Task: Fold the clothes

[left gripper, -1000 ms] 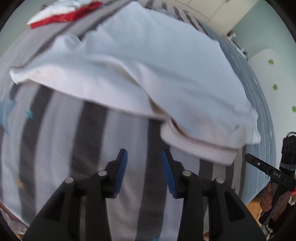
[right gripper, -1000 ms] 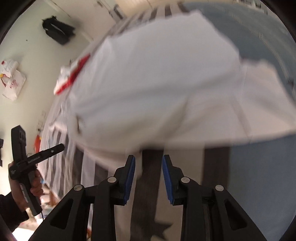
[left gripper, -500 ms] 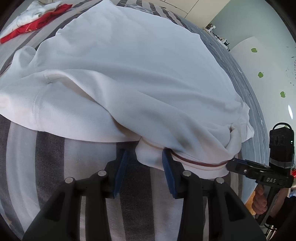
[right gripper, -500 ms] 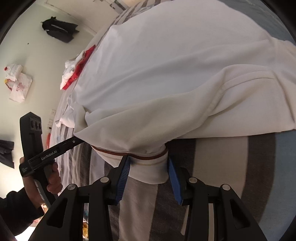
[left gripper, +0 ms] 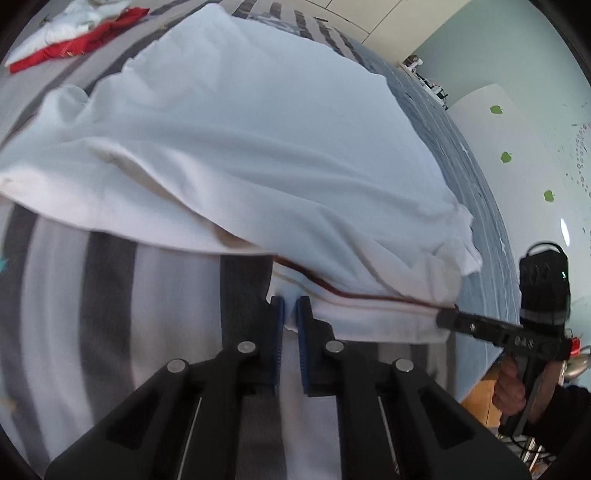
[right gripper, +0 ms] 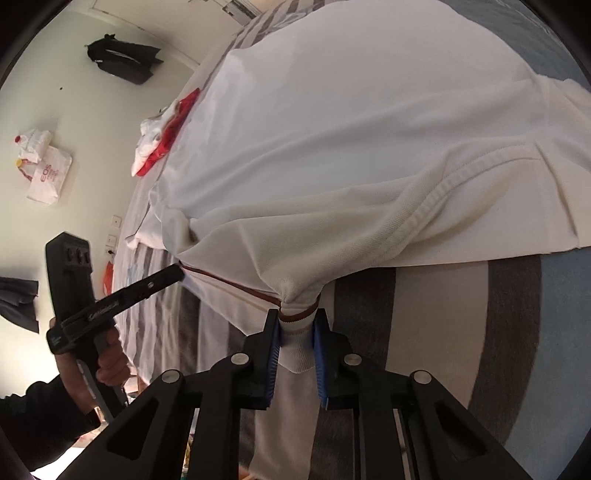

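A large white shirt [left gripper: 240, 140] lies spread on a striped bed; it also fills the right wrist view [right gripper: 351, 129]. Its near edge is a ribbed band with a brown stripe [left gripper: 369, 295]. My left gripper [left gripper: 290, 306] is shut on the left end of that band. My right gripper [right gripper: 295, 325] is shut on the bunched other end of the band [right gripper: 295, 343]. Each gripper shows in the other's view, the right one [left gripper: 448, 314] and the left one [right gripper: 177, 273], with the band stretched between them.
The bed cover [left gripper: 110, 314] has grey and white stripes. A red and white garment [left gripper: 70, 33] lies at the far corner, also in the right wrist view [right gripper: 162, 140]. A wall with green stickers [left gripper: 506, 158] stands right of the bed. Bags hang on the wall [right gripper: 44, 173].
Both grippers have closed on the ends of the shirt's ribbed band, which lay between open fingers half a second ago. The band is now pulled taut and slightly lifted.
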Available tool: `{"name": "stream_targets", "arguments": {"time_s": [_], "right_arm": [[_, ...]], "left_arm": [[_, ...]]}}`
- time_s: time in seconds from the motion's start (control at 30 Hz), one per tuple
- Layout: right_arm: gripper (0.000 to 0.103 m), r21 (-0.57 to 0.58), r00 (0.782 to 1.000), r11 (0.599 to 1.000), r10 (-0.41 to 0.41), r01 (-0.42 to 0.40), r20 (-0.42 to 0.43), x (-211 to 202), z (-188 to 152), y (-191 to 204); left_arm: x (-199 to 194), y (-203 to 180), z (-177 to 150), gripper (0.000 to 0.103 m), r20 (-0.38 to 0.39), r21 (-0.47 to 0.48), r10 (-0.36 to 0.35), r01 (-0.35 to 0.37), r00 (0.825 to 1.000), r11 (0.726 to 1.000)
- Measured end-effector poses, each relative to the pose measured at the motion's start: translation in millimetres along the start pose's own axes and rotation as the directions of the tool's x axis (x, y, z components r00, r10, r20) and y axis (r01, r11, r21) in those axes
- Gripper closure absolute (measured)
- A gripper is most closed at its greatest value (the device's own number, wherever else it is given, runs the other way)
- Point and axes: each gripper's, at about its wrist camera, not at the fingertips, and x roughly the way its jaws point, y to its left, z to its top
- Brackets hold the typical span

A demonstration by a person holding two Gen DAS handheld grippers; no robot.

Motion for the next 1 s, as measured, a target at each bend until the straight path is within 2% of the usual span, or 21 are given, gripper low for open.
{"name": "stream_targets", "arguments": {"time_s": [0.17, 0.3, 0.33, 0.47, 0.53, 0.57, 0.63, 0.7, 0.73, 0.77, 0.83, 0.9, 1.0], "right_arm": [[0.089, 0.004, 0.995, 0.999, 0.053, -0.053, -0.088, -14.8, -23.5, 5.9], [0.089, 0.005, 0.983, 0.999, 0.049, -0.049, -0.176, -16.1, -50.1, 4.1], [0.089, 0.010, 0.980, 0.999, 0.045, -0.044, -0.195, -14.9, -56.2, 2.1], [0.089, 0.019, 0.966, 1.000, -0.010, 0.016, -0.260, 0.2, -74.4, -10.3], [0.088, 0.008, 0.954, 0.998, -0.060, 0.065, -0.293, 8.3, -83.2, -15.7], [0.087, -0.004, 0.954, 0.997, -0.069, 0.071, -0.293, 8.3, -85.9, -16.7], [0.086, -0.018, 0.964, 0.996, -0.085, 0.084, -0.253, -0.5, -86.9, -18.2], [0.078, 0.015, 0.976, 0.997, -0.069, 0.073, -0.207, -11.2, -84.1, -24.2], [0.069, 0.044, 0.981, 0.996, -0.069, 0.078, -0.179, -17.5, -81.2, -29.2], [0.066, 0.081, 0.988, 0.994, -0.066, 0.078, -0.141, -25.5, -76.7, -35.7], [0.066, 0.156, 0.995, 0.985, -0.056, 0.068, -0.078, -37.0, -68.1, -48.8], [0.065, 0.247, 0.999, 0.968, -0.035, 0.038, -0.016, -46.8, -58.3, -65.3], [0.064, 0.330, 0.999, 0.943, -0.045, 0.033, 0.028, -53.5, -50.3, -83.0]], "left_arm": [[-39.4, -19.5, -36.2, 0.098, -0.042, 0.002, -0.009, 0.009, 0.999, 1.000], [-39.0, -24.6, -74.5, 0.098, -0.144, 0.006, 0.000, 0.001, 0.990, 1.000], [-35.4, -23.5, -81.3, 0.102, -0.165, 0.005, 0.006, -0.005, 0.986, 1.000], [-21.0, -19.2, -105.4, 0.103, -0.238, -0.001, 0.030, -0.031, 0.971, 1.000], [-18.5, -14.0, -103.9, 0.103, -0.231, -0.032, 0.028, -0.036, 0.973, 0.999], [-17.9, -10.0, -101.3, 0.098, -0.221, -0.048, 0.038, -0.050, 0.975, 0.998], [-16.8, -0.7, -92.8, 0.086, -0.194, -0.077, 0.074, -0.090, 0.978, 0.993], [-17.1, 9.5, -80.3, 0.073, -0.150, -0.102, 0.094, -0.110, 0.984, 0.989], [-17.1, 14.3, -74.1, 0.072, -0.132, -0.113, 0.108, -0.123, 0.985, 0.986], [-16.3, 19.7, -65.6, 0.072, -0.112, -0.132, 0.125, -0.139, 0.986, 0.981], [-15.0, 31.9, -49.5, 0.070, -0.076, -0.178, 0.157, -0.168, 0.985, 0.970], [-15.7, 50.9, -37.1, 0.068, -0.054, -0.255, 0.157, -0.166, 0.986, 0.953], [-14.9, 75.6, -27.6, 0.066, -0.054, -0.335, 0.180, -0.188, 0.982, 0.923]]}}
